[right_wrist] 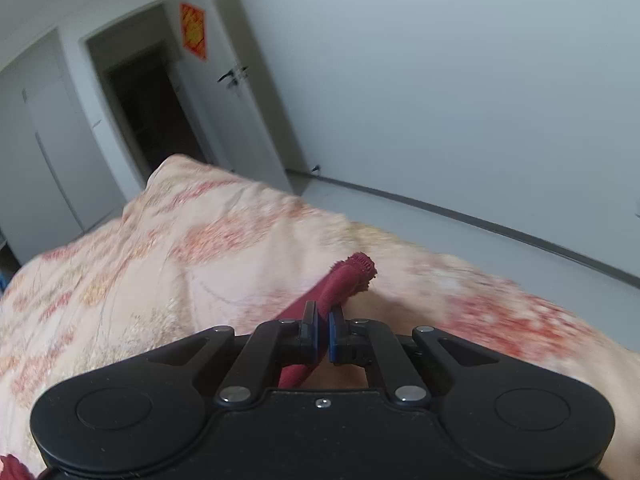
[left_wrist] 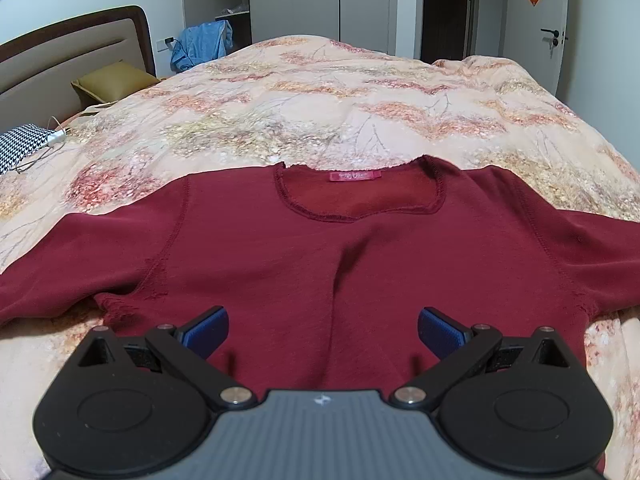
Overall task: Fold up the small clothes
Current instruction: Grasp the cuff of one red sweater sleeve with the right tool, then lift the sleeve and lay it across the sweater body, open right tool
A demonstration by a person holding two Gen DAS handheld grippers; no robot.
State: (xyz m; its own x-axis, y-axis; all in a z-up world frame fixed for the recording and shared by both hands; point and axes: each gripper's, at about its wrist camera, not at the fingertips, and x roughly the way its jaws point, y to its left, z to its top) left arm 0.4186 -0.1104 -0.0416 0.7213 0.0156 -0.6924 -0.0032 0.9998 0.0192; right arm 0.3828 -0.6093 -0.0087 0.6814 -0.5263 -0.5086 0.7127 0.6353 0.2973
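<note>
Lying flat w/ front up, the dark red top is spread on the floral quilt just ahead of the left gripper, neckline at the far end, both sleeves out to the sides. No fold is showing in the body yet, so judging by this the task is barely starting: sleeves, sides and the lengthwise fold are all still to do.

Left gripper is hovering over the lower body of the top, angled down, jaws standing wide w/ nothing between the blue pads.

Right gripper is working off to the side, near the quilt's edge w/ bare floor and wall beyond it. Its jaws are pinched nearly together and are clamping a bunched strip of the red cloth; the sleeve cuff is sticking out just past the fingertips, lifted a bit off the quilt. View is tilted and blurry, so the wrist is prob. rolled to one side. Likely the first sleeve fold is getting underway.
</note>
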